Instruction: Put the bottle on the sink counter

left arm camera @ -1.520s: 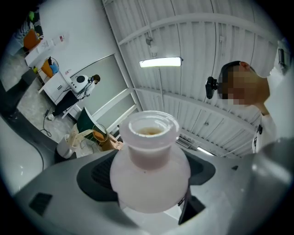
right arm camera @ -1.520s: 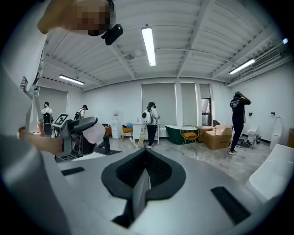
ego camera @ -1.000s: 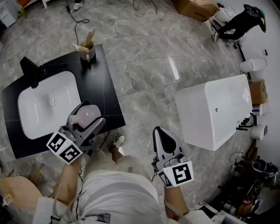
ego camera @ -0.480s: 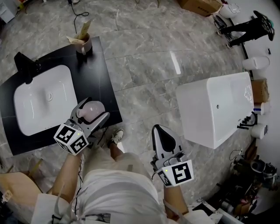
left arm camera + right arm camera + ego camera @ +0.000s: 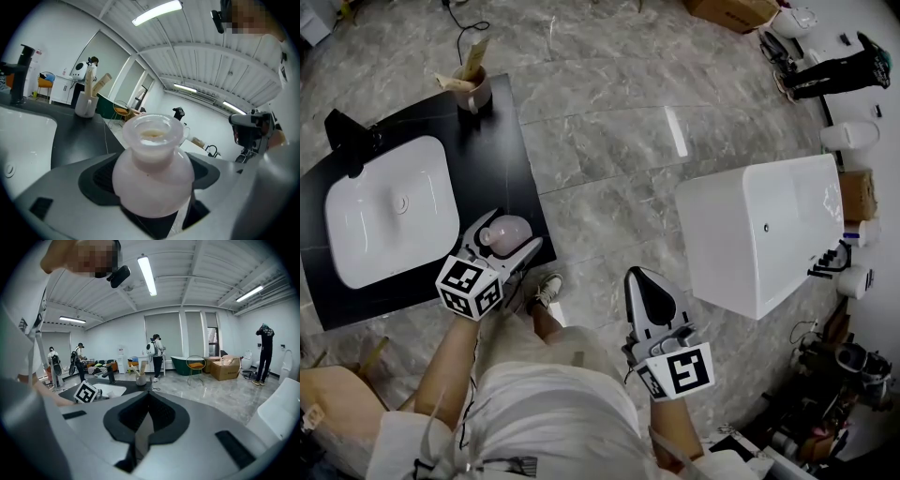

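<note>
Black stone forms the sink counter point(image 5: 511, 164) at the left, with a white basin point(image 5: 389, 211) sunk into it and a cup point(image 5: 474, 92) standing at its far right corner. A bare strip of counter is noted between the basin's rim and the right edge. Over that strip, close to the near right corner, the pale pink bottle point(image 5: 510, 228) is gripped by the left gripper point(image 5: 508, 236), its jaws spread wide against the round body. Whether the base touches the counter cannot be told. Open marble floor point(image 5: 609, 159) lies to the right. The right gripper point(image 5: 639, 277) is closed and empty, well apart from the white tub point(image 5: 759, 234) further right.
</note>
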`<state>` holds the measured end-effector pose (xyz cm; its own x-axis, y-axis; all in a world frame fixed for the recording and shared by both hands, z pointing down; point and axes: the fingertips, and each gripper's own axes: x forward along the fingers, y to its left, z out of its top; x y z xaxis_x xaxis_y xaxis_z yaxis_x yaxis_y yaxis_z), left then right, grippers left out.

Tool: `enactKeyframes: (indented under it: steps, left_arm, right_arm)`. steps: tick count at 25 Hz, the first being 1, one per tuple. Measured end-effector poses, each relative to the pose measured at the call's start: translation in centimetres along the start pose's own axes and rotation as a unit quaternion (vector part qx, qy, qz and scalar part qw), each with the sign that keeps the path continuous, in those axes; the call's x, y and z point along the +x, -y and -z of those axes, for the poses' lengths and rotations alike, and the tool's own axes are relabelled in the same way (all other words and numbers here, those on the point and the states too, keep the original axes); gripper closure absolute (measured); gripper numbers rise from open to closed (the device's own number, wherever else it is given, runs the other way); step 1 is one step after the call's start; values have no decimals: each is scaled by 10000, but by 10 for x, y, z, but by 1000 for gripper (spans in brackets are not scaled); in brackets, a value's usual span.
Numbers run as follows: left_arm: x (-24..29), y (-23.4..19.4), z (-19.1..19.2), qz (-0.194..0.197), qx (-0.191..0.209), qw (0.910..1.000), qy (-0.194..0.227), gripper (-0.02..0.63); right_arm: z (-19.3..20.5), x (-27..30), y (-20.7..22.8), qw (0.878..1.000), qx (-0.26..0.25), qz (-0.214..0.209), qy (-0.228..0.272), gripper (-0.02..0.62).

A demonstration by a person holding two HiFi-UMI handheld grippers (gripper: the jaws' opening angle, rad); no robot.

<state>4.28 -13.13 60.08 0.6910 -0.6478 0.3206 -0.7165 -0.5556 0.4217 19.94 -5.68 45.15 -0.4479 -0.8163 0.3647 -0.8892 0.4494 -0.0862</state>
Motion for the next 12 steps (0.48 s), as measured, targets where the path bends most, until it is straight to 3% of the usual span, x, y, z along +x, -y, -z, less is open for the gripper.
enactKeyframes:
  steps: [12]
  left_arm:
    - [32,-7,32,-311,587,9955,-681,201]
  right_arm:
    - [4,2,11,10000,71,-44,35,584]
